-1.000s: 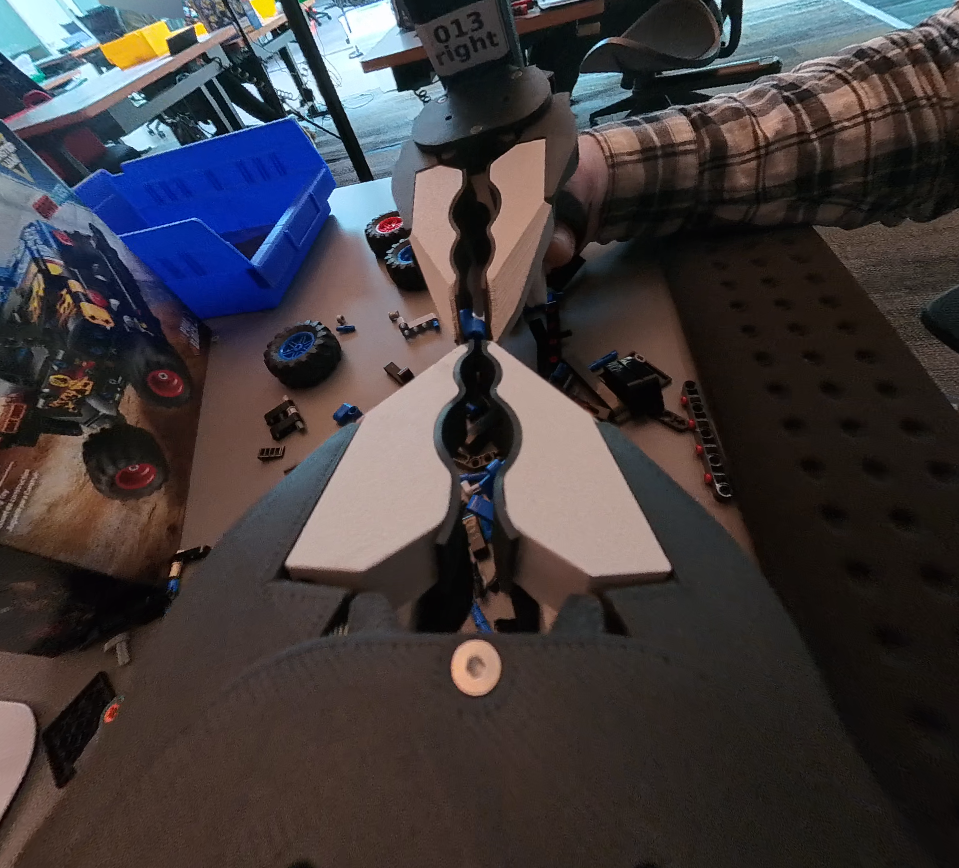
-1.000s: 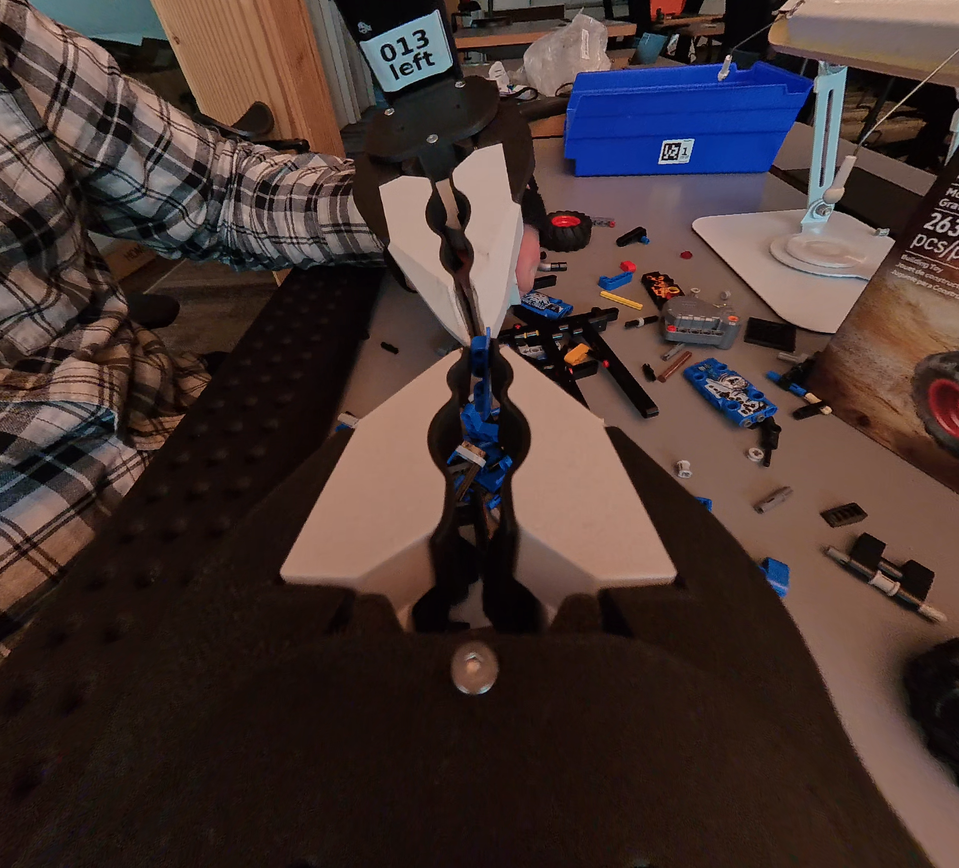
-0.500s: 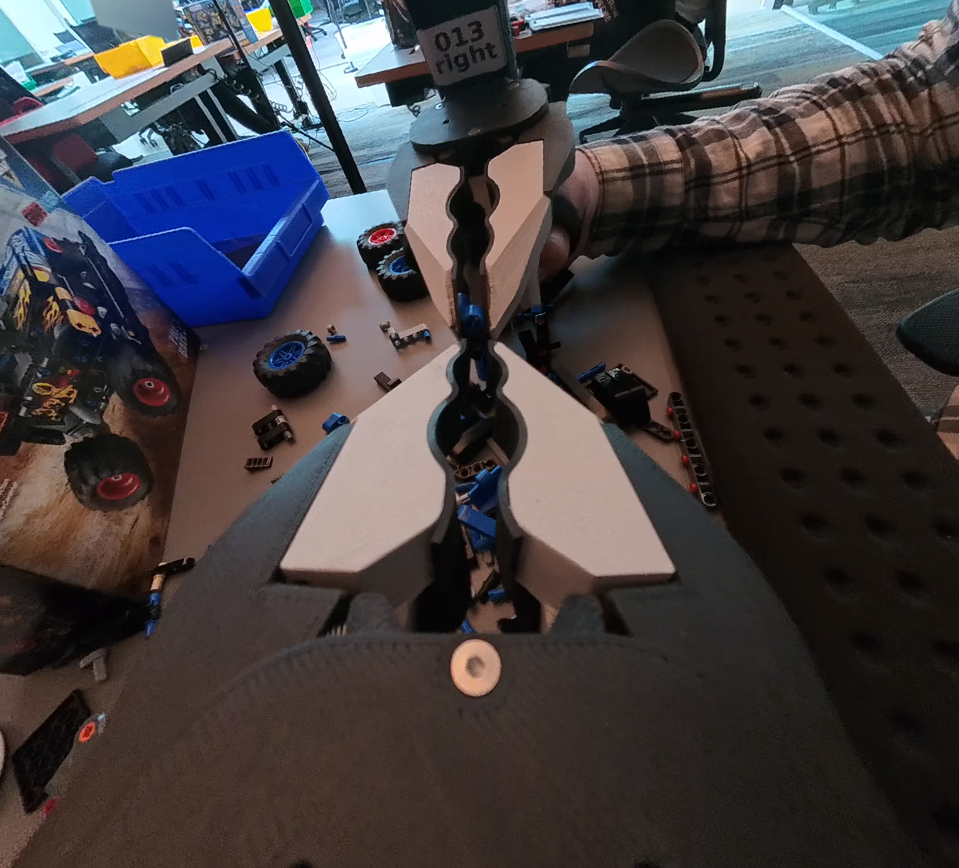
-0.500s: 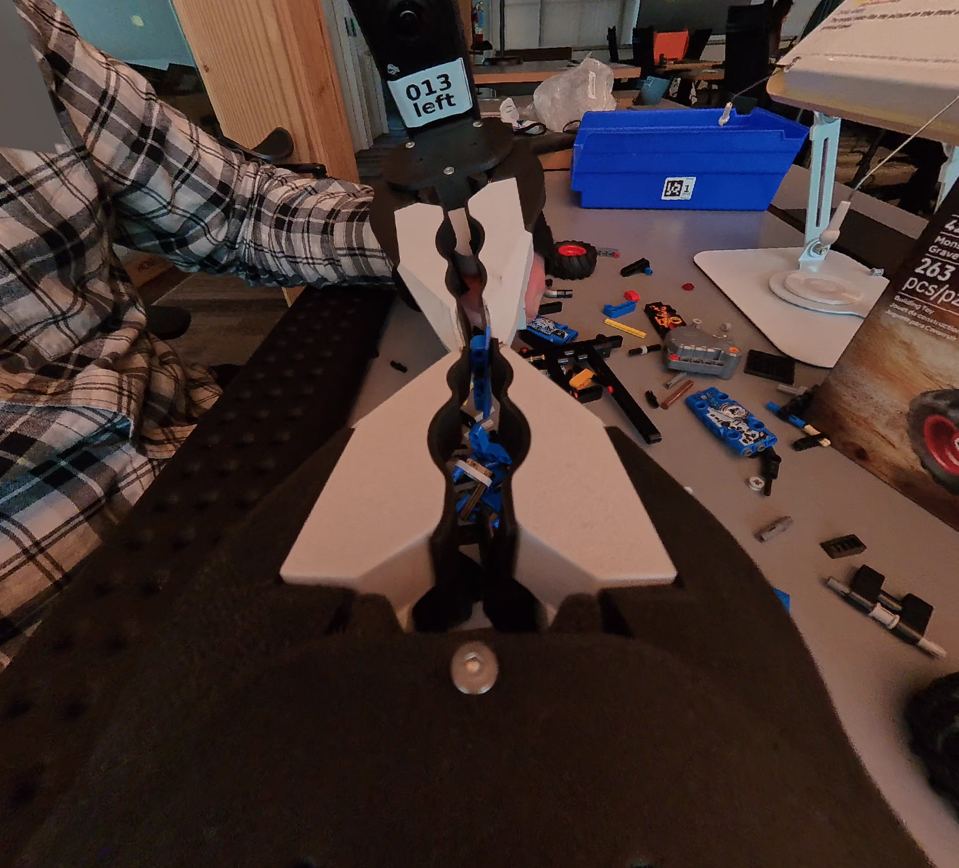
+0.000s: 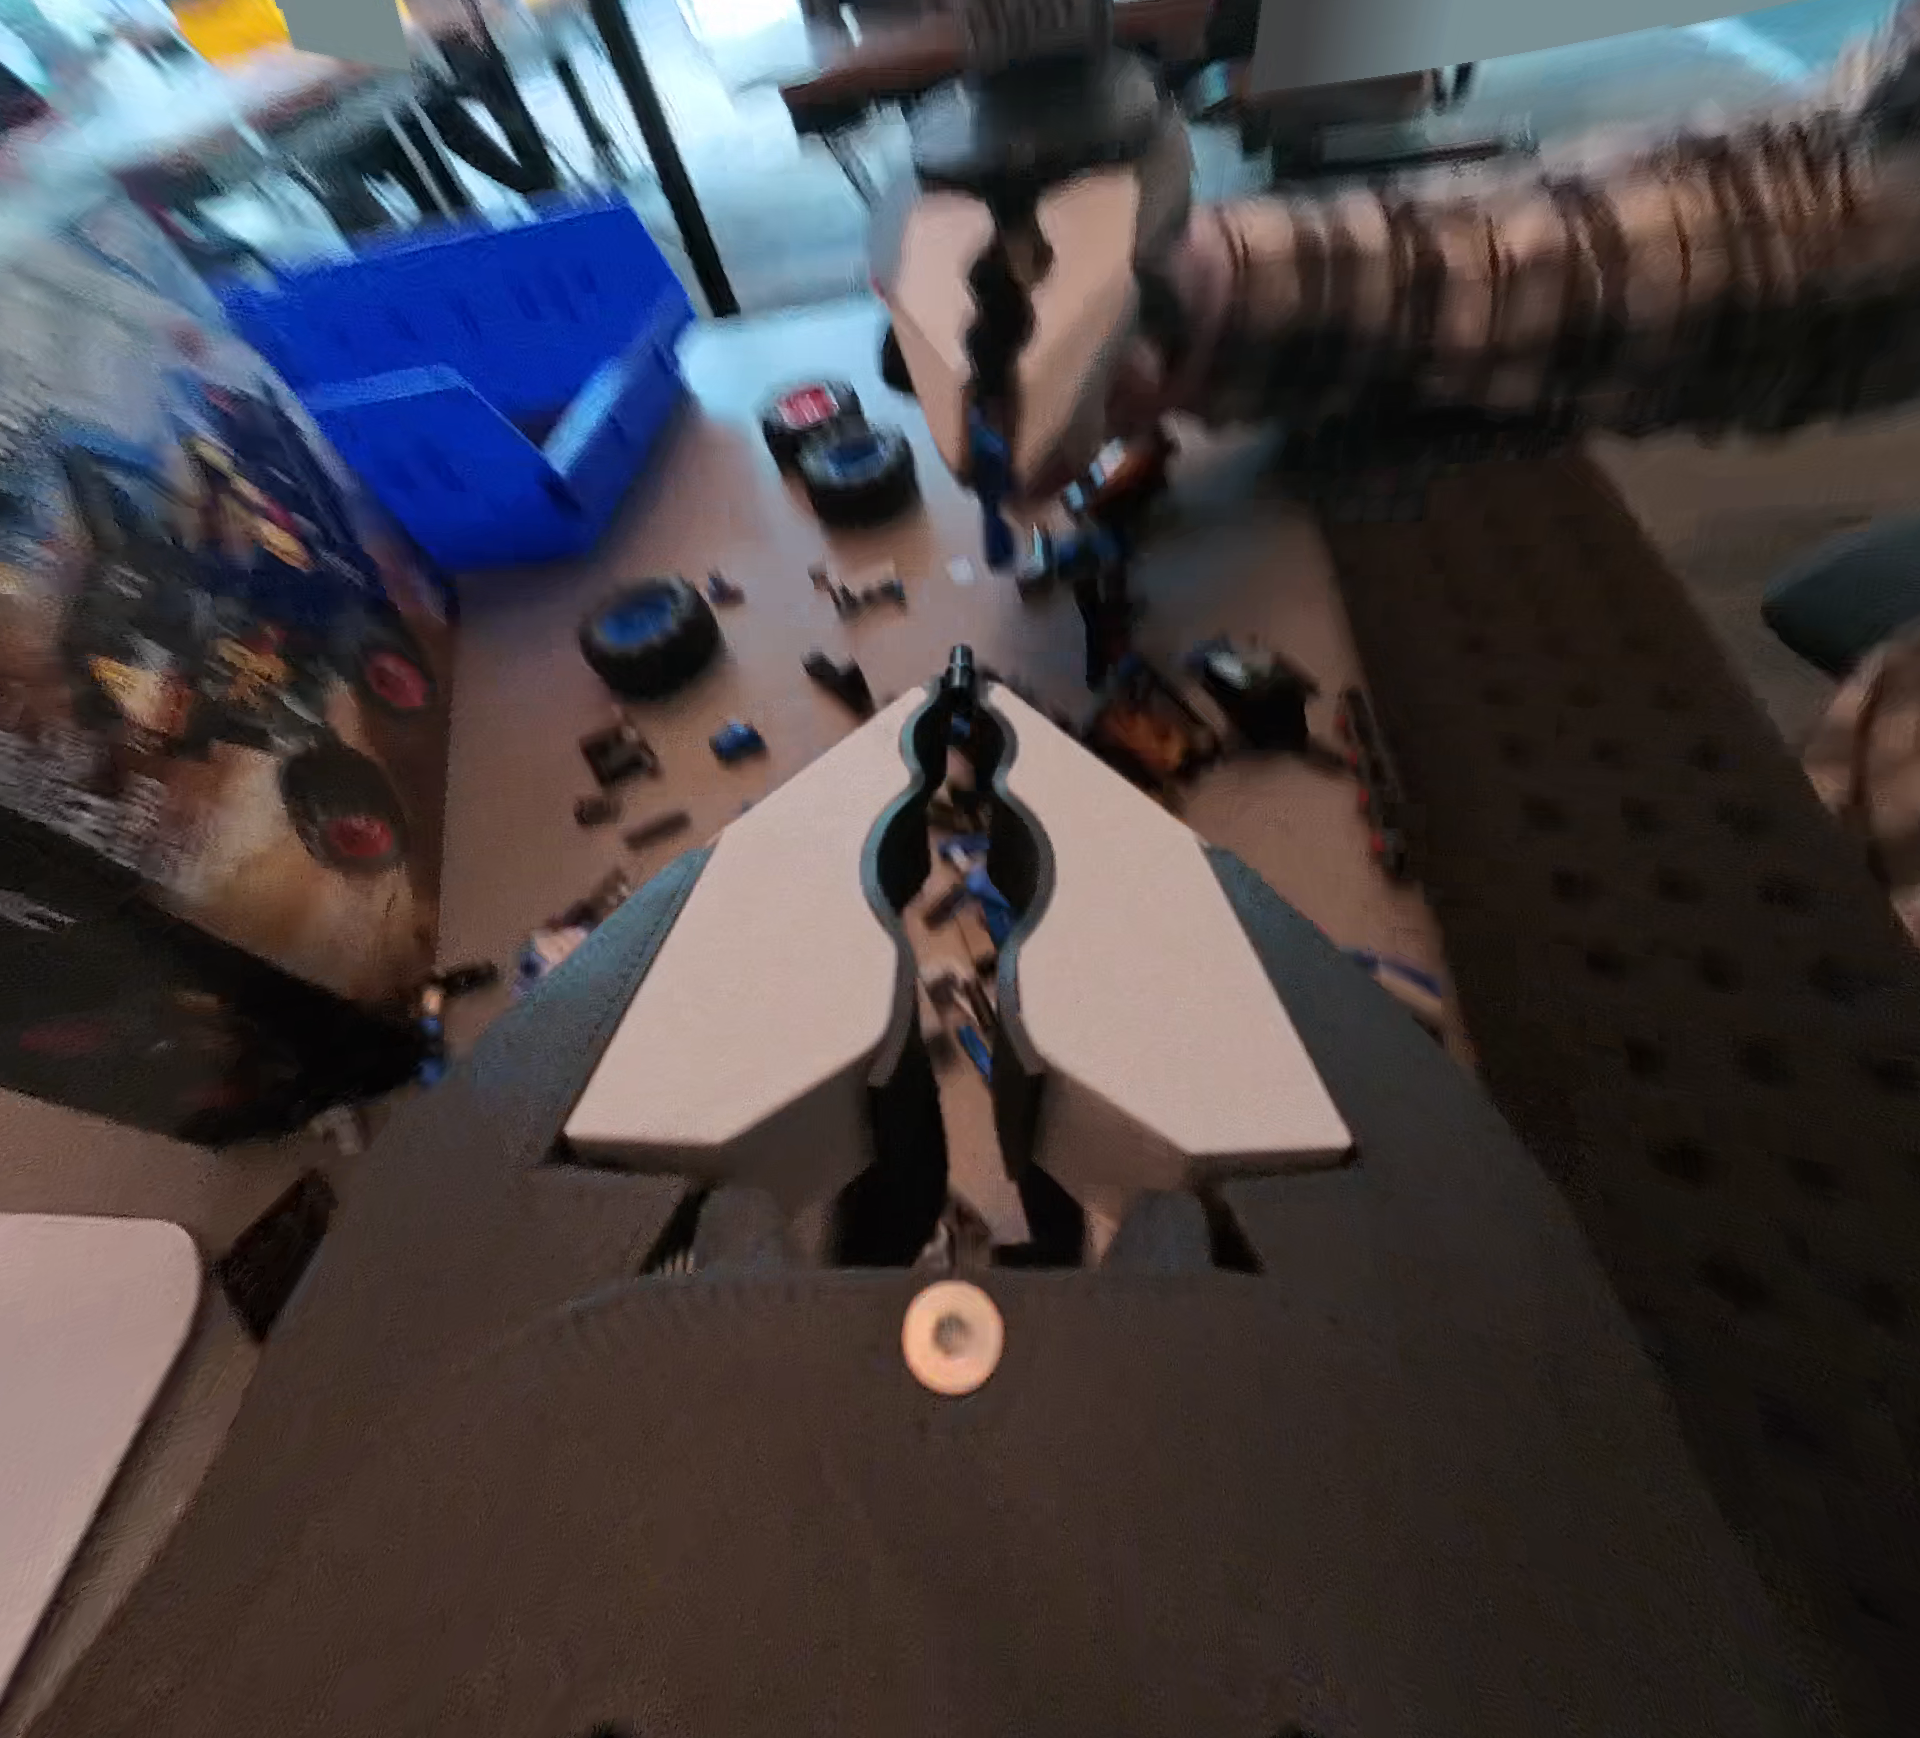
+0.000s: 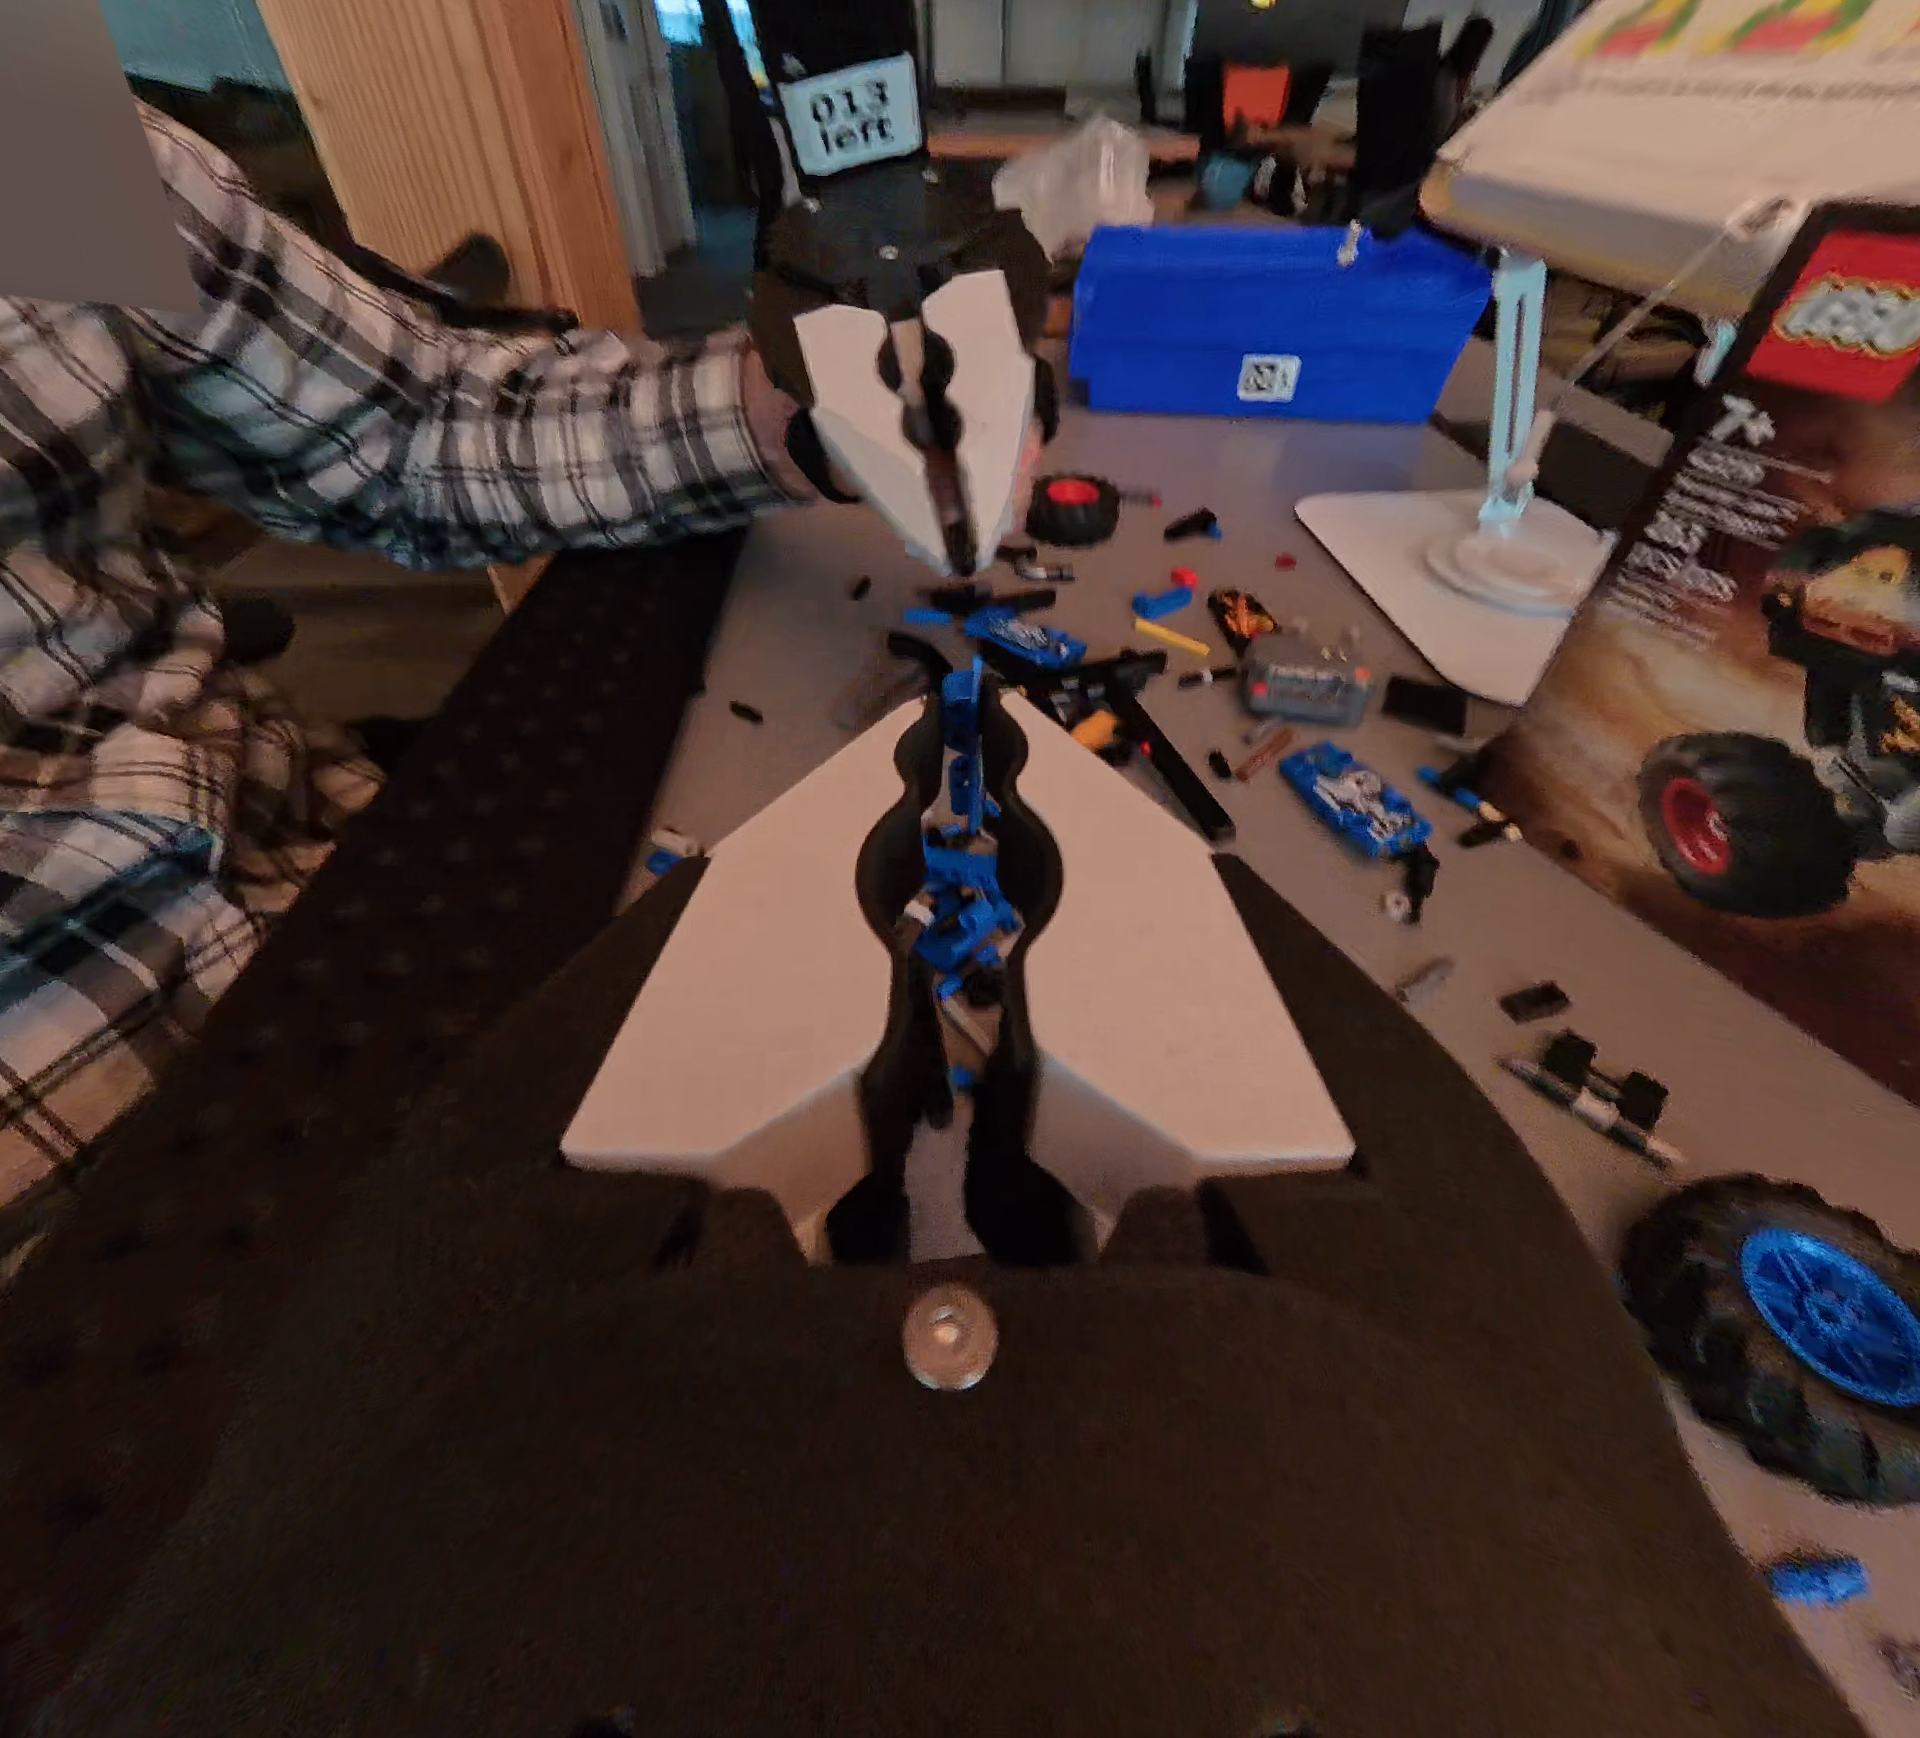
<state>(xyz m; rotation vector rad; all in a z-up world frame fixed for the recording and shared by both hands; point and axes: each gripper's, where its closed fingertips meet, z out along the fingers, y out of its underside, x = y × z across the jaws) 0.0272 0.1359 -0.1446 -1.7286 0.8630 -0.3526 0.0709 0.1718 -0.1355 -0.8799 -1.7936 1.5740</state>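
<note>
While both claws hang well apart over the table [image 6: 810,649], the left gripper [image 5: 956,706] pinches a tiny black peg [image 5: 958,662], and the right gripper [image 6: 961,712] squeezes a blue brick piece [image 6: 961,758].

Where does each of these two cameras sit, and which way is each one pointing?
Left wrist view: rides on the left gripper, shut on a small black peg, looking along its fingers across the grey table at the right gripper and a plaid sleeve.
Right wrist view: rides on the right gripper, shut on a blue brick assembly, facing the left gripper.
Shared: the blue plastic bin, loose bricks, both grippers; the cameras face each other.
</note>
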